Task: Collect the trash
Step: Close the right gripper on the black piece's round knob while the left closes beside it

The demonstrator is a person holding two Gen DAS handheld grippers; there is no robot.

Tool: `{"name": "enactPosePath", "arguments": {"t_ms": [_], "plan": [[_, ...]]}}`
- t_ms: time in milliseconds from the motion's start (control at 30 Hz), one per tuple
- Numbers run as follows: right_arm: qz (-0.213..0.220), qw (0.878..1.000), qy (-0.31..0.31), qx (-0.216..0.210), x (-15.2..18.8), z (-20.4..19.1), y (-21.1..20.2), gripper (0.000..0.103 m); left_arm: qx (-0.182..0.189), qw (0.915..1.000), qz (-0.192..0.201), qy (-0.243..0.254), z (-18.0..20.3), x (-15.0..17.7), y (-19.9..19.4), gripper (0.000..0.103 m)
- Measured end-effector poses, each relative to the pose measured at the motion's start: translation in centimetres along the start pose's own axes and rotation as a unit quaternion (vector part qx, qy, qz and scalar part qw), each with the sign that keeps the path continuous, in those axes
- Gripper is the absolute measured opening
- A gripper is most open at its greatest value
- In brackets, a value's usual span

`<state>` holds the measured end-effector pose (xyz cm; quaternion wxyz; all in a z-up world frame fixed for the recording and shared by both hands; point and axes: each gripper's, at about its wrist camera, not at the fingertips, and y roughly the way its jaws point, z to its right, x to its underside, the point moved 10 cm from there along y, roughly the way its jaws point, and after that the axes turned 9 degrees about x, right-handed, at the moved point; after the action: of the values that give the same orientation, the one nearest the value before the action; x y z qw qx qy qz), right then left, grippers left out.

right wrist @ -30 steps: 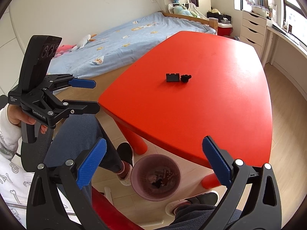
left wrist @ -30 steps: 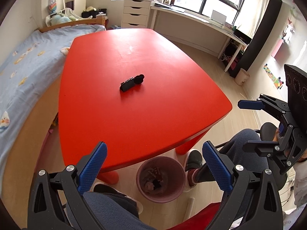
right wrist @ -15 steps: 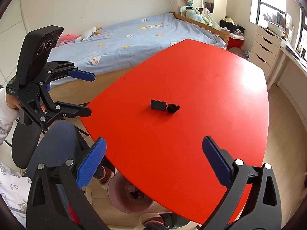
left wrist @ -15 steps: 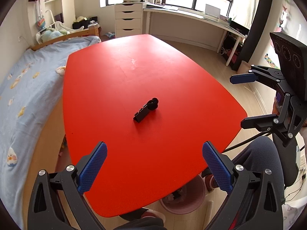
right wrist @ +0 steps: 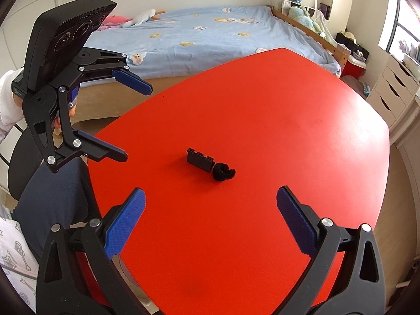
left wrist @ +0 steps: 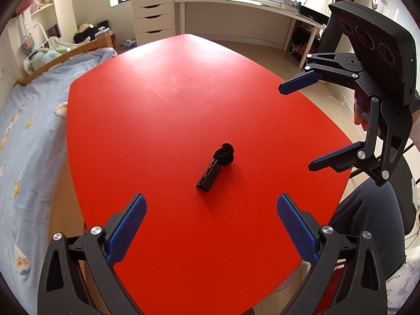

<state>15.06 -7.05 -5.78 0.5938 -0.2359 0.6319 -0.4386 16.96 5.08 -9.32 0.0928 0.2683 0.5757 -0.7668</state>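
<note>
Both grippers hang wide apart over the near end of the red table, and neither one holds anything: the left gripper has its blue pads spread, and so does the right gripper. Just past them, at about 12 o'clock in both views, lie the two bits of trash, touching each other. One is a small black block with hard flat sides. The other is a fuzzy black lump, soft and round, lying at the far end of the block in the left view. In the right view the block sits at 11 o'clock and the lump at 1 o'clock. To do this step well, I think one gripper should come straight down with a pad on each long side of the block and squeeze gently, so it does not skid on the smooth top. The soft lump should squash a bit and be easy to pinch. Nothing else lies on the smooth, shiny table. Beyond it, a bed with a light blue cover sits at 9 o'clock in the left view, white drawers stand at 11 o'clock, and a long desk runs under the windows at 1 o'clock.
</note>
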Motion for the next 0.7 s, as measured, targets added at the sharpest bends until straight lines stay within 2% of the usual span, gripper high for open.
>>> {"name": "enactPosePath", "arguments": {"t_ms": [400,567,700], "plan": [[-0.019,0.998,-0.056,-0.023,-0.5,0.2,5.1,0.098,0.018,0.9981,-0.042,0.040,-1.2,-0.2,4.4,0.095],[-0.024,0.997,-0.063,-0.028,-0.4,0.5,6.9,0.091,0.024,0.9973,-0.049,0.048,-1.4,0.1,5.7,0.095],[-0.027,0.997,-0.068,-0.033,-0.3,0.6,8.1,0.082,0.028,0.9966,-0.056,0.054,-1.3,0.6,6.6,0.094]]}}
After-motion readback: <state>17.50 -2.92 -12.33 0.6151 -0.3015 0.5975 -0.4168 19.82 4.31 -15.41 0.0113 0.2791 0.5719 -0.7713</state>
